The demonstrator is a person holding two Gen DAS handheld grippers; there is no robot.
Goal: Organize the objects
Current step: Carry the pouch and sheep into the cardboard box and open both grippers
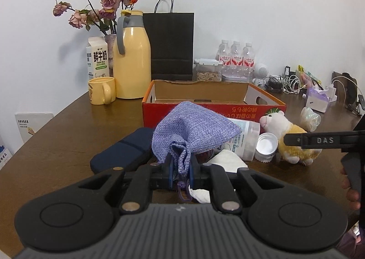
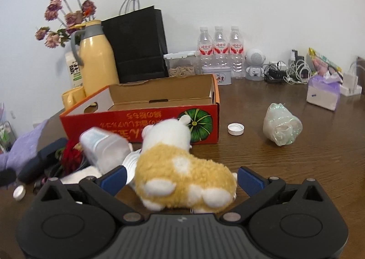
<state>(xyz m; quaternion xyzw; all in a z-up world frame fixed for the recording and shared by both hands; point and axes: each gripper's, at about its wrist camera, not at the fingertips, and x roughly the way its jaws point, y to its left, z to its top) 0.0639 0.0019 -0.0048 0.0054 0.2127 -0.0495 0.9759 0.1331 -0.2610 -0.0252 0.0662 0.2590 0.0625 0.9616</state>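
My left gripper (image 1: 181, 167) is shut on the gathered neck of a purple woven drawstring pouch (image 1: 194, 131), which hangs lifted above the brown table (image 1: 68, 135). Behind the pouch stands an open red cardboard box (image 1: 214, 108), with nothing visible inside. In the right wrist view my right gripper (image 2: 182, 178) is open, and a yellow-and-white plush toy (image 2: 182, 172) lies between its blue pads (image 2: 114, 176). The pads stand at the toy's sides without squeezing it. A clear plastic bottle (image 2: 105, 147) lies on its side to the left of the toy.
A dark blue case (image 1: 123, 151), white tissue (image 1: 228, 160) and something red (image 2: 71, 156) lie in the pile on the left. A white cap (image 2: 235, 129) and a crumpled plastic bag (image 2: 281, 127) sit on the right. A yellow thermos (image 1: 131, 60), mug (image 1: 101, 90), black paper bag (image 1: 170, 44) and water bottles (image 2: 219, 53) line the wall.
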